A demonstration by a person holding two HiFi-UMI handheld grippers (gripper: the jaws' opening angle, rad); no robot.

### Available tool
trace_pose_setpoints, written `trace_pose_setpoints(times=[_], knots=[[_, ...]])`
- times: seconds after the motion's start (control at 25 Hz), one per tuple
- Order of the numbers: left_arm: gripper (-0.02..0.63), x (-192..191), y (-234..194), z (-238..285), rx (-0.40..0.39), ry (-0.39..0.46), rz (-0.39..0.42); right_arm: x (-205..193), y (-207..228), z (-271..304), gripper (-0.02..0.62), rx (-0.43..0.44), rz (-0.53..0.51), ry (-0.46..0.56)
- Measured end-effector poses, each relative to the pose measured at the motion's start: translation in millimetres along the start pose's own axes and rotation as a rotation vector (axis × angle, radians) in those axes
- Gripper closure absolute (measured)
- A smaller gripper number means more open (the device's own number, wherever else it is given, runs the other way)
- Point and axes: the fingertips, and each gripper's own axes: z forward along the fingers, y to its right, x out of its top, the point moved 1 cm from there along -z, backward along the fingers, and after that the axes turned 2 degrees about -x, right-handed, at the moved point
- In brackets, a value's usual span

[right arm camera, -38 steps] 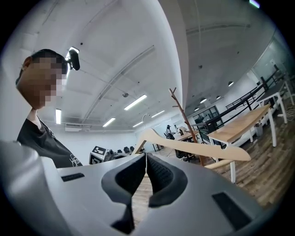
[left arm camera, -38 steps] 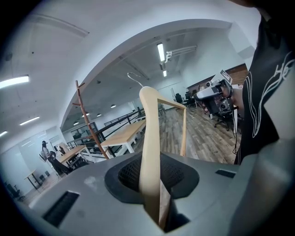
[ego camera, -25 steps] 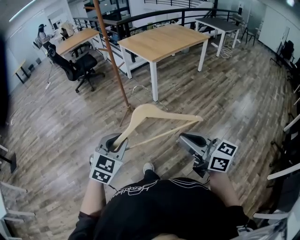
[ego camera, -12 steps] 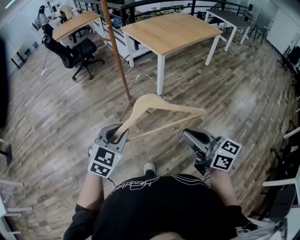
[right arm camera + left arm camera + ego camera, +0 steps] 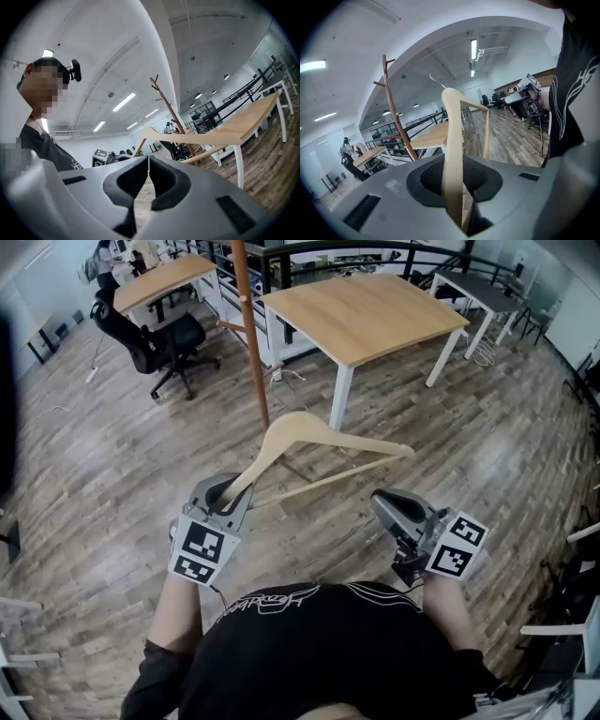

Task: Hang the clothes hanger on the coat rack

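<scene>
A pale wooden hanger [image 5: 314, 439] is held by one shoulder end in my left gripper [image 5: 228, 495], which is shut on it. It stretches right, over the floor. In the left gripper view the hanger arm [image 5: 452, 150] rises from between the jaws, and its thin metal hook [image 5: 437, 79] shows at the top. My right gripper [image 5: 389, 507] hovers just below the hanger's other end, shut on nothing, apart from the wood. Its pads meet with nothing between them in the right gripper view [image 5: 149, 176]. The brown coat rack pole [image 5: 251, 334] stands just ahead, and its pegs [image 5: 389, 84] are visible high up.
A wooden table with white legs [image 5: 375, 310] stands right of the rack. A black office chair [image 5: 159, 338] and another desk [image 5: 164, 282] are at the left. A black railing [image 5: 375, 249] runs behind. The floor is wood plank.
The coat rack, table and chair have drawn closer and slid down the head view. Both grippers kept their hold and spacing, the hanger carried along with them.
</scene>
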Motion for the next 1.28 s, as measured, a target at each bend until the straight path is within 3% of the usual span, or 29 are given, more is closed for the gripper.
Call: trace_pose_setpoints(times=[0.36,0.68,1.0,1.28], knots=[[0.534,-10.0,-29.2,25.9,0.033,-0.027,-0.05,7.2,35.6,30.1,0.554,0.037,0.028,-0.035],[0.534,8.1,-61.0,87.9,0.066,-0.053,-0.071,49.8,111.6,58.1,0.554,0.086,0.042,-0.048],[0.534,27.3,-105.5,142.1,0.16,-0.067,-0.082,91.3,189.7,94.2,0.554,0.154,0.03,-0.08],[0.534,27.3,-130.1,143.9,0.254,-0.06,-0.069,108.1,202.2,126.4,0.554,0.249,-0.002,-0.09]])
